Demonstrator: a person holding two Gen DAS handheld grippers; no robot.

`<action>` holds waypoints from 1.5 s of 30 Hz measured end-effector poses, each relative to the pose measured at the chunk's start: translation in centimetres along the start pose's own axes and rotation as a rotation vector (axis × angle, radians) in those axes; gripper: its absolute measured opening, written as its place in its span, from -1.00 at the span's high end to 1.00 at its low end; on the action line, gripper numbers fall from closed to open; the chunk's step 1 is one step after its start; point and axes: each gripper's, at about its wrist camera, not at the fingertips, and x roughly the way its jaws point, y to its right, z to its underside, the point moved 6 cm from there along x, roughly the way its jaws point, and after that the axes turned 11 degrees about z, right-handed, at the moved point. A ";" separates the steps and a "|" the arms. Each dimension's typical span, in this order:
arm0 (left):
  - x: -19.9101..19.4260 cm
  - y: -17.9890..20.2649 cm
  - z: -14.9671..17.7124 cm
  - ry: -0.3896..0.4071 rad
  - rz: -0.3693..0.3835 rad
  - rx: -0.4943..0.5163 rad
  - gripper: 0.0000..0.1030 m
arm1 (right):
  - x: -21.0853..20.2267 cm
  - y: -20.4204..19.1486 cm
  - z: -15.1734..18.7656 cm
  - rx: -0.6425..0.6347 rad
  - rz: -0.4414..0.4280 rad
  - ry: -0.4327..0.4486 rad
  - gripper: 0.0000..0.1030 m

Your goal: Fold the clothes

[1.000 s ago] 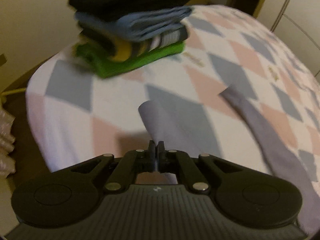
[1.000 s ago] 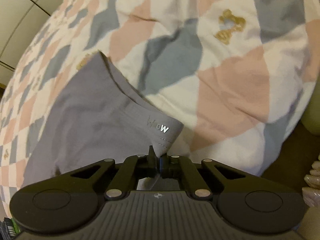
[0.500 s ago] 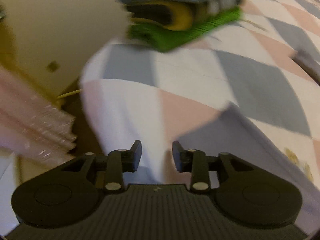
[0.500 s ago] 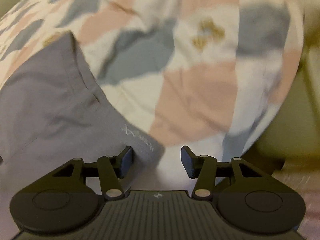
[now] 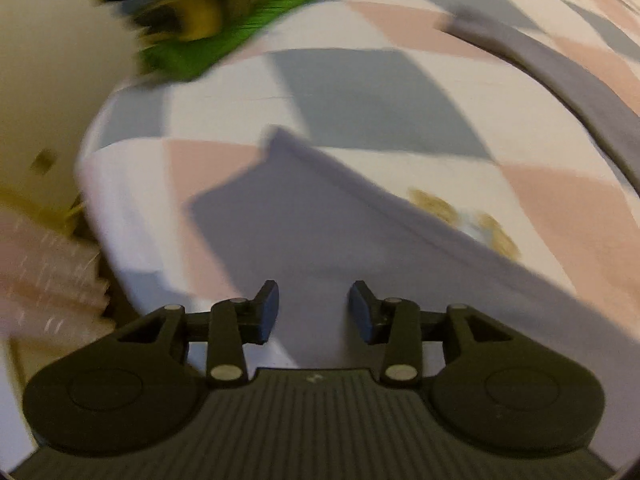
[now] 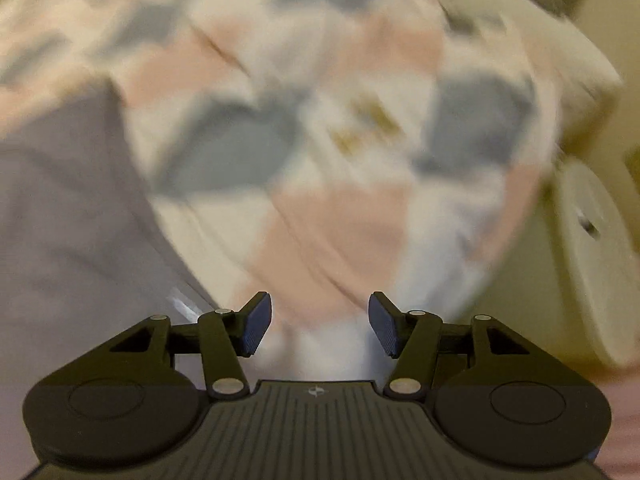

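Note:
A grey garment (image 5: pixel 320 232) lies flat on the bed with the checked cover (image 5: pixel 360 92); one corner points up-left, and a long grey strip (image 5: pixel 560 76) of it runs along the right. My left gripper (image 5: pixel 313 310) hovers open just over the garment's near part, holding nothing. In the right wrist view the same grey garment (image 6: pixel 68 216) fills the left side, its edge passing just left of my right gripper (image 6: pixel 319 326), which is open and empty above the bed cover (image 6: pixel 340 220). Both views are blurred by motion.
A stack of folded clothes (image 5: pixel 216 20), green at the bottom with yellow, blue and black above, sits at the bed's far left corner. The bed edge drops to the floor at left (image 5: pixel 92 184). A pale round object (image 6: pixel 588 256) stands beside the bed on the right.
Both grippers were shut on the grey garment a second ago; both have opened and let it go. The garment now lies flat, and the grippers have swung away slightly.

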 end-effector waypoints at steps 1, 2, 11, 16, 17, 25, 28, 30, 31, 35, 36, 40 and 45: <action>-0.7 0.0 -0.3 0.018 0.002 -0.015 0.33 | -0.5 -1.0 -0.3 -0.011 -0.091 0.030 -0.10; -1.4 0.4 -0.5 0.030 0.031 -0.012 0.33 | -0.9 -2.2 -0.3 -0.028 -0.196 0.043 -0.08; -1.0 5.5 4.0 -0.098 0.065 0.092 0.35 | 4.1 -5.9 1.8 -0.176 -0.332 -0.228 0.91; -4.4 7.7 4.2 -0.054 0.121 0.093 0.41 | 1.5 -6.4 -3.6 -0.180 -0.423 -0.133 0.58; -5.0 8.9 3.9 -0.037 0.149 0.106 0.41 | 0.6 -7.5 -4.3 -0.189 -0.465 -0.111 0.58; -4.9 20.7 -2.8 0.034 0.424 0.201 0.42 | -6.5 -24.0 -1.7 -0.304 -0.704 -0.101 0.59; -2.5 24.1 -6.2 0.051 0.505 0.275 0.43 | -8.3 -29.9 0.3 -0.301 -0.724 -0.096 0.59; -0.2 25.1 -8.5 0.058 0.535 0.321 0.44 | -9.3 -33.4 1.7 -0.275 -0.727 -0.097 0.59; 1.2 25.1 -9.6 0.058 0.538 0.342 0.45 | -9.5 -35.0 2.5 -0.263 -0.724 -0.100 0.59; 6.8 23.6 -14.5 0.059 0.515 0.406 0.48 | -9.7 -39.8 4.7 -0.210 -0.685 -0.120 0.58; 8.2 23.0 -15.7 0.059 0.508 0.418 0.48 | -9.7 -40.4 5.0 -0.194 -0.672 -0.121 0.58; 12.5 18.9 -20.4 0.091 0.410 0.474 0.50 | -10.0 -41.0 5.3 -0.153 -0.611 -0.107 0.59; 12.8 13.3 -24.7 0.093 0.312 0.369 0.64 | -11.7 -41.4 4.2 -0.122 -0.590 -0.057 0.59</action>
